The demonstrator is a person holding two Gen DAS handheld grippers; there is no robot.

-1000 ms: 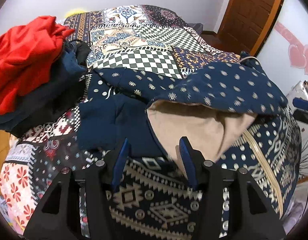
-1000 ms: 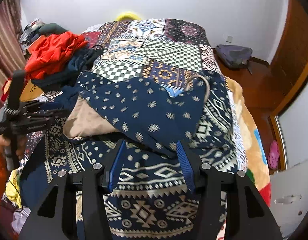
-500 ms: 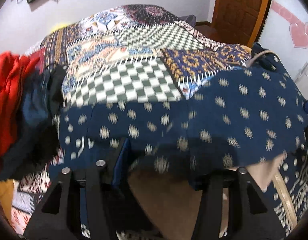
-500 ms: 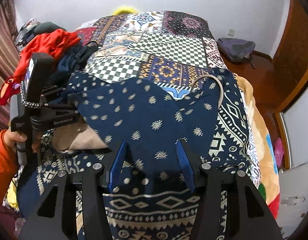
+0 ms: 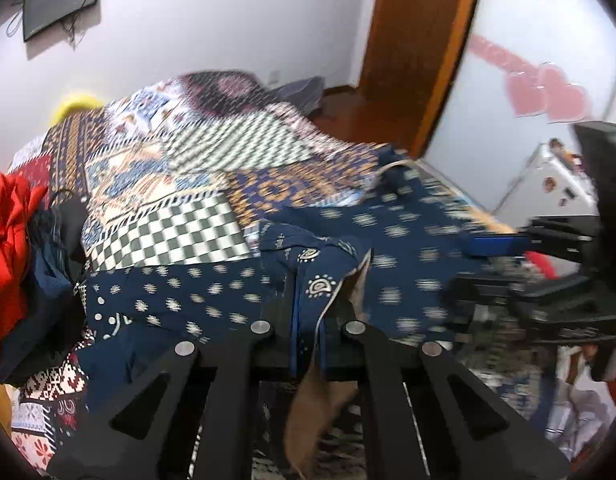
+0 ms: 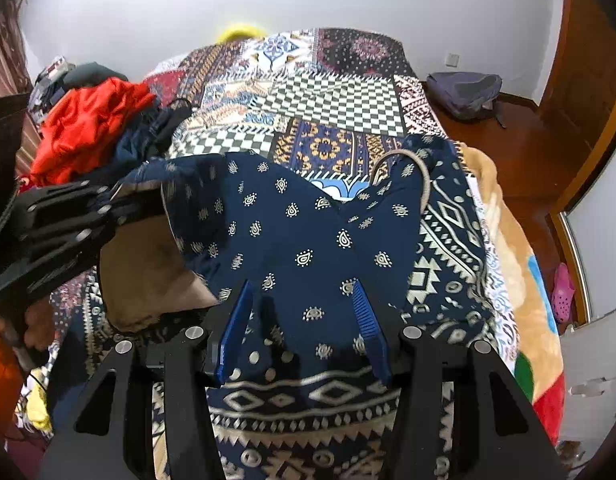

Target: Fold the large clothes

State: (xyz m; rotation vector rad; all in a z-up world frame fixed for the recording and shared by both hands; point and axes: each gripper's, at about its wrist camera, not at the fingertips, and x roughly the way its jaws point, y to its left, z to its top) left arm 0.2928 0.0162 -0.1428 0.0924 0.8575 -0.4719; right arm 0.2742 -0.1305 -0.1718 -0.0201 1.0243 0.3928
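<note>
A large navy garment with small cream paisley prints and a tan lining lies on the patchwork bed. My left gripper is shut on a folded edge of this garment and lifts it; the tan lining hangs between the fingers. It also shows at the left of the right wrist view, raised above the bed. My right gripper is open, its blue pads either side of the navy cloth near the front edge, not pinching it.
A pile of red and dark clothes sits on the bed's left side. The patchwork bedspread stretches to the far wall. A grey backpack lies on the floor at right, beside a wooden door.
My left gripper has closed on the garment's edge and lifted it, tilting upward. My right gripper has moved forward over the navy cloth and stays open.
</note>
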